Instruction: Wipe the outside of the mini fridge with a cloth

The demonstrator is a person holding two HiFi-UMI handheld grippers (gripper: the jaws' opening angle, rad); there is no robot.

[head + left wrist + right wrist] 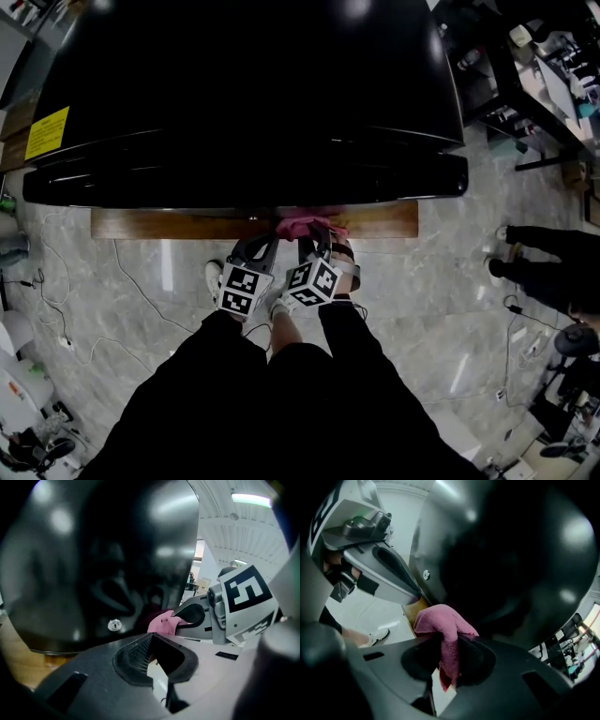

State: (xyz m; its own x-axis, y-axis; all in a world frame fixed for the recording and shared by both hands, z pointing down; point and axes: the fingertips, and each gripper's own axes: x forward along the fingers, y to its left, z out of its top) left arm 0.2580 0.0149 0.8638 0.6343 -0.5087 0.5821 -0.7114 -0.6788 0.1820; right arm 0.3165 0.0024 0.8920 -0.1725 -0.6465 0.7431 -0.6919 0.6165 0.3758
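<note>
While your right gripper (450,644) jaws pinch the cloth (440,620) near the mini fridge (511,550) | your left gripper (151,639) jaws meet, empty.

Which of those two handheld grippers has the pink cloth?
The right gripper: its jaws pinch the pink fabric cloth near the glossy black mini fridge. The left gripper holds nothing.

Pale grey marble-look floor (422,309), glossy, with streaks of reflected light. Thin white cables (64,339) trail over it at the left. A wooden board (169,223) lies on the floor. A dark, cluttered table (506,94) stands upper right. Overhead, a white ribbed ceiling (243,536) carries a bright strip light (251,498)
</note>
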